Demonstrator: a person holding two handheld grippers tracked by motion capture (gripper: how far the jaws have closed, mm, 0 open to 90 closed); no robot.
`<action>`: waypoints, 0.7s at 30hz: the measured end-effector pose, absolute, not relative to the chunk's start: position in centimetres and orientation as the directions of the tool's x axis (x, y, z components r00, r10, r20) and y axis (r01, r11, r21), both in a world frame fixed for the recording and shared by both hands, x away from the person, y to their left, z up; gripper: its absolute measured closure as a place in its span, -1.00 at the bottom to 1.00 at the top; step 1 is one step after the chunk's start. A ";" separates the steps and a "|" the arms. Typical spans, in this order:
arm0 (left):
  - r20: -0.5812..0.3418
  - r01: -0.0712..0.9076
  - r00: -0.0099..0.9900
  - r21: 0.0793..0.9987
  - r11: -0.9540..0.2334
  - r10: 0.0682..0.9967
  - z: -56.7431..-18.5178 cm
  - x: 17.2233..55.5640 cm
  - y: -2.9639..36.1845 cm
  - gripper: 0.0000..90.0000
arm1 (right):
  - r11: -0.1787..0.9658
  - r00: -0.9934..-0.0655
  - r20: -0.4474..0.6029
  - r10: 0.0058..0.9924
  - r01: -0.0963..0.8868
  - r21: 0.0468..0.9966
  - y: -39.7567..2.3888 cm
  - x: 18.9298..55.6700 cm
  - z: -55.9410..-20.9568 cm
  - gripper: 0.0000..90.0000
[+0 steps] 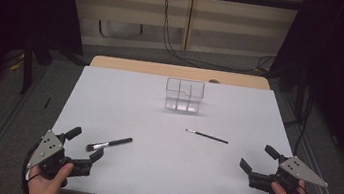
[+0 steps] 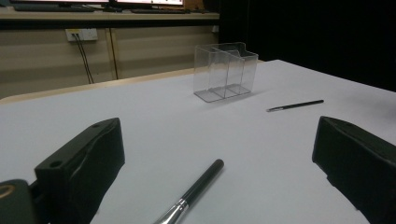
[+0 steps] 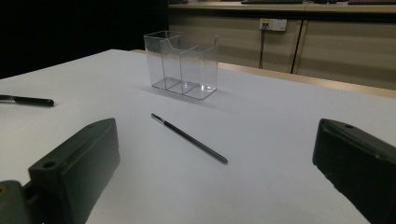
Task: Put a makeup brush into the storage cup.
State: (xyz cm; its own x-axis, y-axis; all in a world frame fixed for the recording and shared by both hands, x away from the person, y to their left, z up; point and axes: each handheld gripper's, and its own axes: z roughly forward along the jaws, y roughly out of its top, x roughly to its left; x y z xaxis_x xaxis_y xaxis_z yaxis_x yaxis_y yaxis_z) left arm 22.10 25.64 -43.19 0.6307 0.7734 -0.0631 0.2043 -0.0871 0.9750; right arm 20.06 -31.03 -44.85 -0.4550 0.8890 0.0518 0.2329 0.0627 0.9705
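Now | makeup brush point(image 1: 109, 144): flat, bristles toward left gripper point(image 1: 86, 142) | both grippers' jaws apart

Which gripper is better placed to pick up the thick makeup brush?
Left. The left gripper stands open right beside the thick makeup brush, whose handle points out between its jaws. The right gripper, also open, sits across the table, nearer the thin brush.

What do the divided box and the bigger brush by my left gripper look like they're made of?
The divided box looks like clear hard plastic, perhaps acrylic: the table shows through its glossy walls. The bigger brush has a matte black handle, plastic or painted wood, and a shiny silver collar that is probably metal.
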 end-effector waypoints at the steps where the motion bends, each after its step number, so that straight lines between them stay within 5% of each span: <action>1: -0.059 0.207 0.629 0.974 -0.094 0.775 -43.2 22.2 25.7 -0.94 | 0.060 -0.458 0.059 0.887 0.241 0.969 -30.9 20.2 -45.0 -1.00; 21: -0.053 0.193 0.646 0.976 -0.096 0.761 -43.0 23.6 25.6 -0.94 | 0.049 -0.454 0.073 0.888 0.253 0.966 -31.0 20.2 -45.2 -1.00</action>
State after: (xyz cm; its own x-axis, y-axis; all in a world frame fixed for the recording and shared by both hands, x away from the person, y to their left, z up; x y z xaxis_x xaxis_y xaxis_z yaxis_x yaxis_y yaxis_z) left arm 23.64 25.60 -43.01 0.6462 0.7614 -0.0528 0.1932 -0.0962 0.9764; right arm 20.16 -31.03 -45.20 -0.4536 0.8882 0.0733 0.2528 0.0494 0.9663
